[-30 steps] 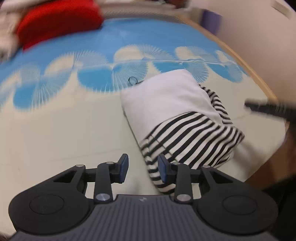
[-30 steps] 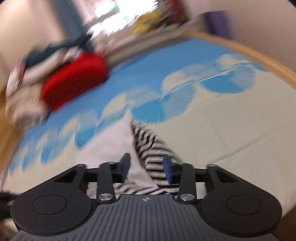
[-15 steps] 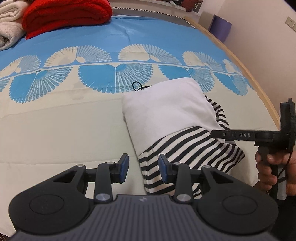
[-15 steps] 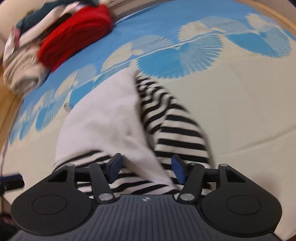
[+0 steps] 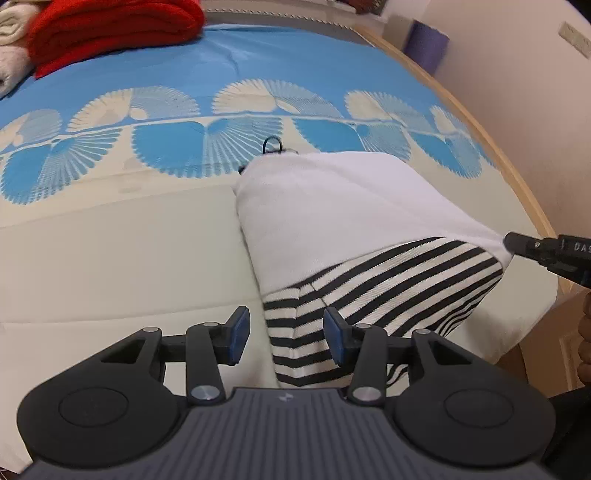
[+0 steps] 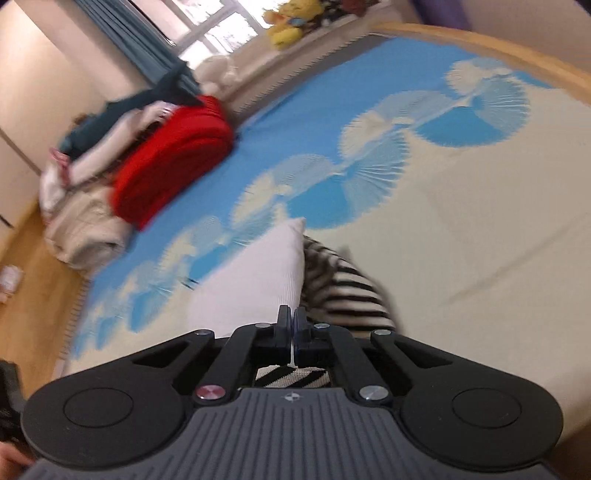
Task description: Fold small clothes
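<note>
I have the small garment (image 5: 354, 236) lying on the bed (image 5: 110, 258), near the bed's lower right corner, white body on top and the black-and-white striped part spilling out toward me. It already looks folded at least once: the white panel sits as a neat block over the stripes. I judge the fold about midway, with the striped end not yet brought up and squared.

My right tool (image 6: 294, 332) is clenched, its jaws having just snapped together, and a thin edge of fabric shows between the pads, so I take it as gripping the garment's near right corner. That view is blurred, so I can't be sure how much cloth it has caught.

My left tool (image 5: 284, 334) is released, jaws having just been widening, standing either side of the striped hem at the near left corner. The cloth lies between the pads but they do not press on it.

What is left, as I read it: close the left on its corner, lift both corners together and carry the striped end over the white. The red blanket (image 5: 110, 33) and the pile beside it at the far end are out of the way.
</note>
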Available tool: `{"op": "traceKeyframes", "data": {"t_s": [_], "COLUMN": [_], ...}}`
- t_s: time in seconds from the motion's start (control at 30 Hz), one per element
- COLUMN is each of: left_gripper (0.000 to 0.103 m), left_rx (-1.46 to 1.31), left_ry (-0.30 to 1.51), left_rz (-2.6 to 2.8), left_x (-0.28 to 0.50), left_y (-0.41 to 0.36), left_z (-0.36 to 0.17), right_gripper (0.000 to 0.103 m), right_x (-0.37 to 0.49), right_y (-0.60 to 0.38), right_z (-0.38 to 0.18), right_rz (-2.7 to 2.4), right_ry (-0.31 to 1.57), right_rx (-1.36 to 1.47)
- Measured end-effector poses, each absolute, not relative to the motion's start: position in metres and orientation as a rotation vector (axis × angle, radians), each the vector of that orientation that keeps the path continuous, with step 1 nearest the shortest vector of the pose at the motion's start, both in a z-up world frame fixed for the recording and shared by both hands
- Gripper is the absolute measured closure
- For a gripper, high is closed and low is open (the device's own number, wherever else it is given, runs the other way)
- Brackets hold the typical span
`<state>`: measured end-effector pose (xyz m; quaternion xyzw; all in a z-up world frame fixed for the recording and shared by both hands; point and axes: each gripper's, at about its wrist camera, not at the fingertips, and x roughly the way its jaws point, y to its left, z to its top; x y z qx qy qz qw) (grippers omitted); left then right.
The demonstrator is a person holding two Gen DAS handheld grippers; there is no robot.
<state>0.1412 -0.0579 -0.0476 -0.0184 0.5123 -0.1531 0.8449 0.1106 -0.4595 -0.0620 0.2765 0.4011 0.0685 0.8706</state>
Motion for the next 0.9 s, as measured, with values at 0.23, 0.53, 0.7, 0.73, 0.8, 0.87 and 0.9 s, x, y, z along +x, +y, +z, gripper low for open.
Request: {"op": "traceKeyframes", "data": {"t_s": [0.23, 0.53, 0.7, 0.73, 0.8, 0.87, 0.9], "left_gripper": [0.05, 0.05, 0.05, 0.05, 0.05, 0.049, 0.049], "left_rx": [-0.001, -0.003, -0.012, -0.016, -0.024, -0.029, -0.035], "left_ry": [1.106, 1.11, 1.112, 1.112, 1.112, 1.114, 1.117], "left_rz": [-0.308, -0.255, -0.239, -0.238, -0.244, -0.258, -0.269], "left_x": [0.144, 0.149, 0.15, 0.151, 0.151, 0.151, 0.152], "left_y": [-0.078, -0.063, -0.06, -0.059, -0.059, -0.063, -0.065], "left_z": [-0.061, -0.063, -0.063, -0.063, -0.063, -0.063, -0.063], "right_gripper": [0.088, 0.042, 0.098, 0.098, 0.098, 0.098, 0.098], "right_x": [0.132, 0.161, 0.147, 0.141, 0.129, 0.114, 0.109], "right_y": [-0.442, -0.423, -0.416, -0.423, -0.444, -0.46, -0.463], "right_z": [-0.082, -0.11, -0.101, -0.096, -0.087, -0.083, -0.084], "right_rz": [0.138, 0.187, 0.269, 0.263, 0.25, 0.237, 0.233], "right_ry": [0.921, 1.061, 1.073, 1.055, 1.024, 1.018, 1.026], "right_rx": [0.486, 0.463, 0.41, 0.428, 0.519, 0.559, 0.549]}}
